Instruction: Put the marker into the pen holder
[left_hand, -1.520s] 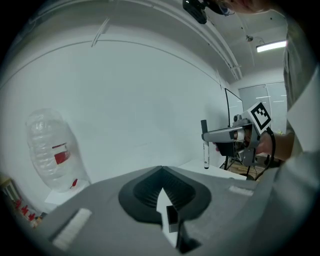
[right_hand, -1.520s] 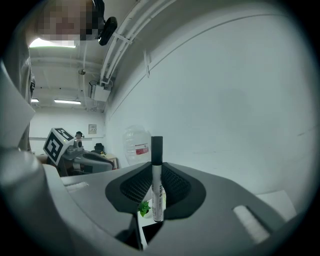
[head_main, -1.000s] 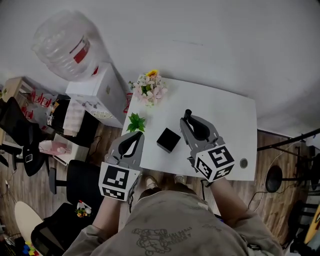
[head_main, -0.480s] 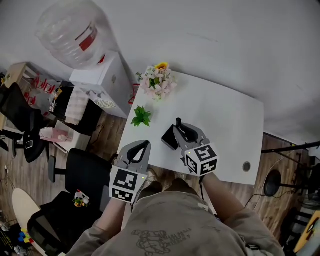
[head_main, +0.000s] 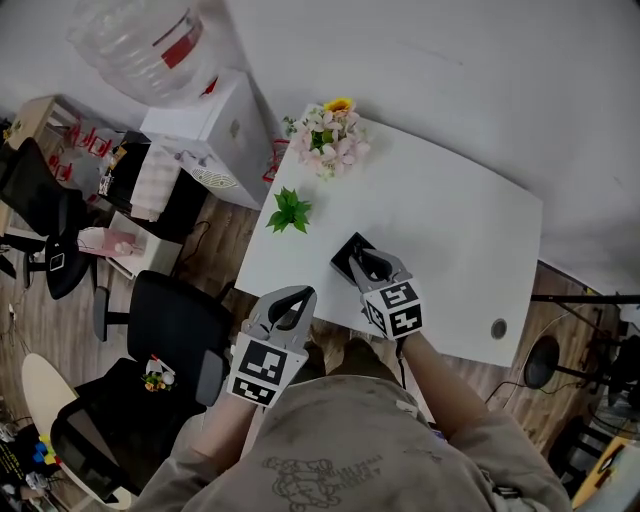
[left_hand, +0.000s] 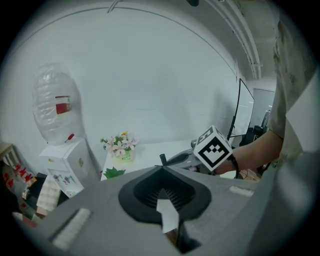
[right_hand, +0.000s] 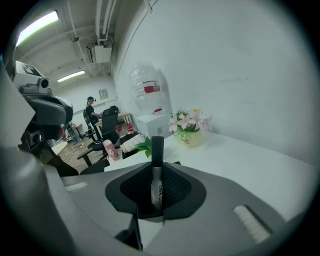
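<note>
My right gripper (head_main: 371, 261) is shut on a black-capped marker (right_hand: 157, 170), which stands upright between its jaws in the right gripper view. In the head view that gripper hovers right over the black square pen holder (head_main: 349, 253) near the front of the white table (head_main: 440, 230); the marker's tip (left_hand: 162, 159) pokes up above the right gripper in the left gripper view. My left gripper (head_main: 288, 302) hangs off the table's front left edge, shut with nothing between its jaws (left_hand: 162, 192).
A pot of pink flowers (head_main: 331, 135) stands at the table's far left corner and a small green plant (head_main: 290, 210) at its left edge. A white dispenser with a water bottle (head_main: 195, 110) and black office chairs (head_main: 170, 320) stand left of the table.
My right gripper has carried the marker left and toward me, from beside the pen holder to over it. The left gripper has drifted slightly right.
</note>
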